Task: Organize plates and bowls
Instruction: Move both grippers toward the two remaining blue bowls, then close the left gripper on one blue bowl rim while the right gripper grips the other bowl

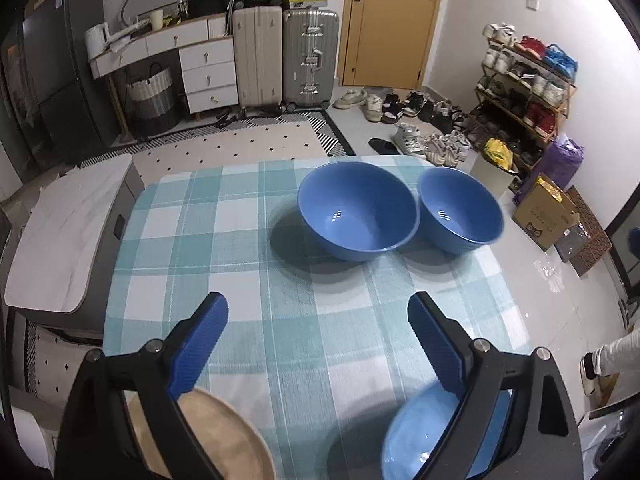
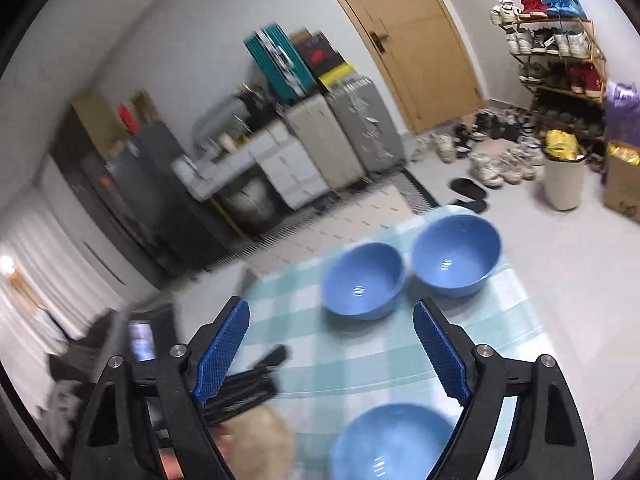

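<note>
Two blue bowls stand side by side at the far end of the teal checked table: a larger one and a smaller one. A third blue bowl lies near me, partly behind a finger. A beige plate lies at the near left. My left gripper hangs open above the cloth, holding nothing. In the right wrist view my right gripper is open and empty above the near bowl, with the far bowls ahead and the plate at lower left.
A white-topped side table stands against the table's left edge. Beyond the table are a patterned rug, suitcases, a drawer unit, a shoe rack, loose shoes and a cardboard box.
</note>
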`<state>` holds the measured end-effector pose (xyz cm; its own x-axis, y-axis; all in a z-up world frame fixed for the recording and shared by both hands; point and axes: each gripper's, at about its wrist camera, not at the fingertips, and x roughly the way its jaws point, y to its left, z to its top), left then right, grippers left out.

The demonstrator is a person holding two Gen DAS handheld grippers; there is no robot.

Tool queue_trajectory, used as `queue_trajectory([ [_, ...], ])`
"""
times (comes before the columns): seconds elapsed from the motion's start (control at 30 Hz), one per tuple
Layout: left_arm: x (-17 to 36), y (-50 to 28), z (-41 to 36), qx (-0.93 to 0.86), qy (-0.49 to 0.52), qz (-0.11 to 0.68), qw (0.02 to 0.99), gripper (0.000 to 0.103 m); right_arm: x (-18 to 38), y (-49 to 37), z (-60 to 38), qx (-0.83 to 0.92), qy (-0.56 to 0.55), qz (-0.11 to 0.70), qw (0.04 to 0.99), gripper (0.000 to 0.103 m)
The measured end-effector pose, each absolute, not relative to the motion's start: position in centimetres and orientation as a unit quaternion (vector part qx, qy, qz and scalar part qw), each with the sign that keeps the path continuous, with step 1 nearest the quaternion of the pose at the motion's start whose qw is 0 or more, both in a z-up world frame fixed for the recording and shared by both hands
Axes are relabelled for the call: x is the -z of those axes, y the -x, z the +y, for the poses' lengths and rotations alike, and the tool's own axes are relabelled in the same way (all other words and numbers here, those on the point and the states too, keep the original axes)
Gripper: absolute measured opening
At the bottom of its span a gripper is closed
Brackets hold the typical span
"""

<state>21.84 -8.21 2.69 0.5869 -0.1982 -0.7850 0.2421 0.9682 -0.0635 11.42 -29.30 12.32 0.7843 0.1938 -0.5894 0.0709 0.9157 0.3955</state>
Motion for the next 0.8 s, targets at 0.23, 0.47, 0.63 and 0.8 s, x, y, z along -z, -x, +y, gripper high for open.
queue_trajectory([
  [0.23,0.4,-27.4,-8.8,0.111,-0.031,0.464,0.878,0.092,-7.7,-22.2,-27.8,-0.027,-0.053,0.393,0.918,0.086],
  [0.47,2.5,-32.0,-9.4,0.109,-0.02,0.481,0.87,0.092,-1.3,-31.1,-27.1,-0.028,0.0,0.449,0.893,0.086],
  [0.63,3.7,-34.2,-10.2,0.108,-0.02,0.491,0.864,0.092,2.9,-35.5,-27.4,-0.034,-0.021,0.498,0.866,0.086],
  [0.8,5.7,-36.2,-10.8,0.11,-0.015,0.51,0.853,0.092,5.4,-37.1,-27.9,-0.035,-0.03,0.512,0.858,0.085],
])
